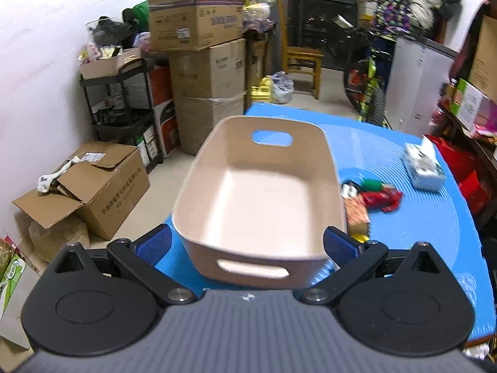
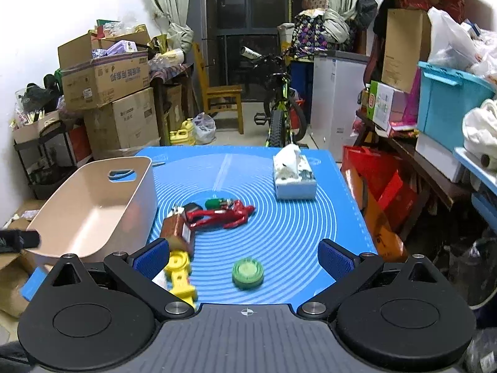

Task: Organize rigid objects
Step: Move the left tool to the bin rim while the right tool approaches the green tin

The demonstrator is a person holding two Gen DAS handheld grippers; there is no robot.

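Jaws released on both sides: left gripper (image 1: 248, 242) straddles the near end of one beige bin (image 1: 217, 161), right gripper (image 2: 245, 255) hovers over the blue desk (image 2: 295, 223). Near it sit one green cap (image 2: 248, 273) and one yellow block (image 2: 179, 272), then one brown box (image 2: 177, 228), one red toy (image 2: 223, 216), its long axis crosswise. Farthest, one tissue box (image 2: 293, 175); its print is unreadable.
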